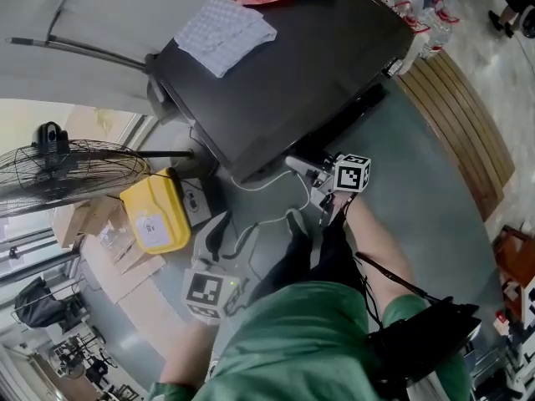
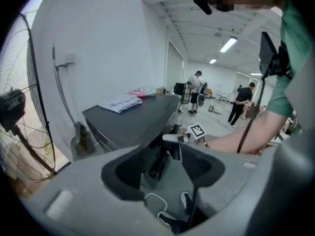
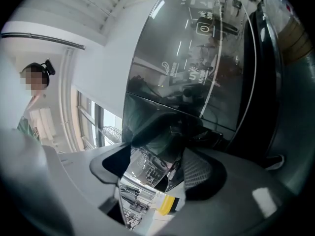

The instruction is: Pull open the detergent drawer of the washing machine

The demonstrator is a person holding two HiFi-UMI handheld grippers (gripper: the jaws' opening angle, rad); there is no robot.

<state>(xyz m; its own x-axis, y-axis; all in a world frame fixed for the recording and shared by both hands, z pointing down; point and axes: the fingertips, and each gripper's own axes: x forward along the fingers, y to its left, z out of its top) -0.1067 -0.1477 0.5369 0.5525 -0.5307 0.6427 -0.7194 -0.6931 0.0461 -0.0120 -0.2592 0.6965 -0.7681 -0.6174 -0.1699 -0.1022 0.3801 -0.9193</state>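
1. Locating the detergent drawer (image 3: 167, 124) in the top front edge of the washing machine (image 1: 292, 65), toward the end that lies at the lower left in the head view, its glossy face looking out at the person.
2. Reaching it with the right gripper (image 3: 160, 163) – jaws spread wide, the drawer's front edge lying between them, with neither pad clearly pressing on it.
3. Pointing that gripper roughly level, straight into the machine's front, so the drawer lies directly ahead of the jaws, not off to a side.
4. Hanging the left gripper (image 2: 165, 168) low and well apart from the machine, jaws spread over the floor (image 2: 170, 193) and a white cable (image 2: 155, 200), pinching nothing – clearly the farther of the two.
5. Reading the drawer's front as long along the machine's front edge, and its sliding axis as running across that, out of the front toward the person.
6. Judging the coming move as closing on the front lip, then drawing straight back along that sliding axis. Pulling at a slant is probably risking a jam or a slipped grip.
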